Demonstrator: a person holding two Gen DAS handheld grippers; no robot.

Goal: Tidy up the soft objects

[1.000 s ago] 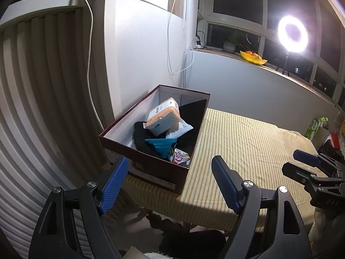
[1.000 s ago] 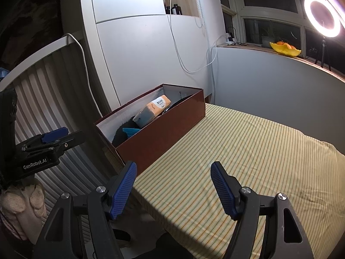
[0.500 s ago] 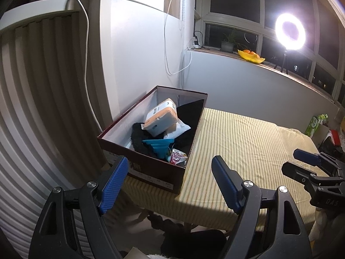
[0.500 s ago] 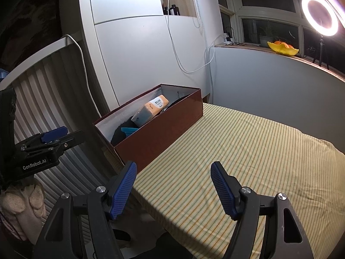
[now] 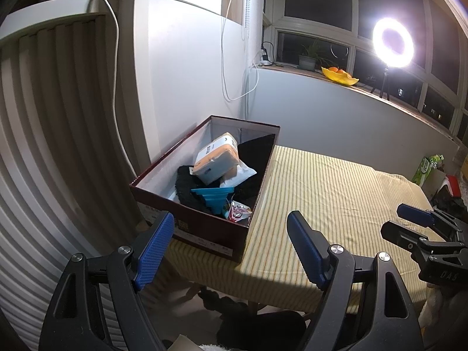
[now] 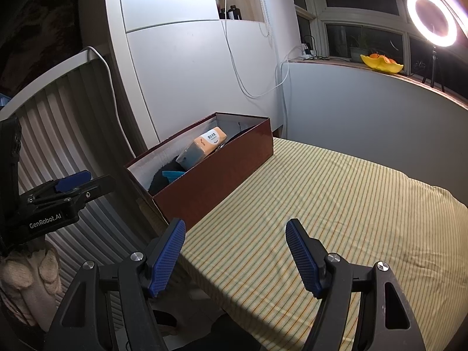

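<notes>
Left wrist view: both sets of jaws wide, empty. Soft items, orange-white tissue pack (image 5: 217, 158) and black knit cloth (image 5: 187, 187), sit in dark red cardboard box (image 5: 204, 228) on striped worktop (image 5: 321, 193); approach from above, slowly

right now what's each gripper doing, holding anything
Left gripper: open, holding nothing, short of the box.
Right gripper: open, holding nothing, above the striped cloth.
</notes>
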